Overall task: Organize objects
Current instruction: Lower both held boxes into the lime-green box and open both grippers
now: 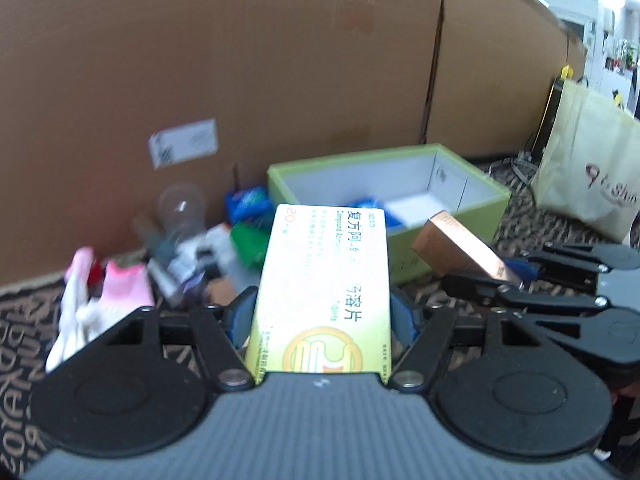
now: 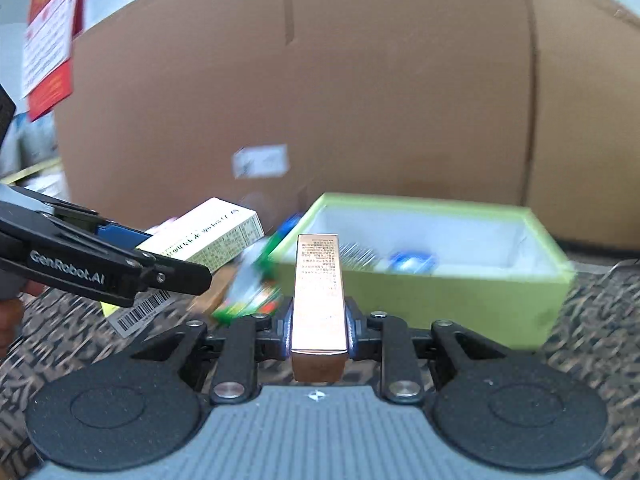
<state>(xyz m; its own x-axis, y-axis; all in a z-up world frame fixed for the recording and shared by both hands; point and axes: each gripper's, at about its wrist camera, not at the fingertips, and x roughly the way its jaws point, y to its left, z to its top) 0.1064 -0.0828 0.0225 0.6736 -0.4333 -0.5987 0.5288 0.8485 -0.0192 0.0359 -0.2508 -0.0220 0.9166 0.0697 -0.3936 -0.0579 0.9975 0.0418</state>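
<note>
My left gripper (image 1: 322, 312) is shut on a yellow-green medicine box (image 1: 320, 288) with Chinese print, held above the patterned floor. It also shows in the right wrist view (image 2: 208, 236), at the left. My right gripper (image 2: 318, 332) is shut on a slim copper-coloured box (image 2: 318, 296), which also shows in the left wrist view (image 1: 464, 248). An open green storage box (image 1: 472, 196) with a white inside stands just ahead of both grippers; in the right wrist view (image 2: 420, 292) a blue item (image 2: 412, 262) lies in it.
A big cardboard box (image 1: 280, 60) forms a wall behind. A heap of small things lies left of the green box: a light bulb (image 1: 182, 208), pink and white gloves (image 1: 104, 300), blue and green packets (image 1: 248, 200). A cream tote bag (image 1: 588, 168) stands at the right.
</note>
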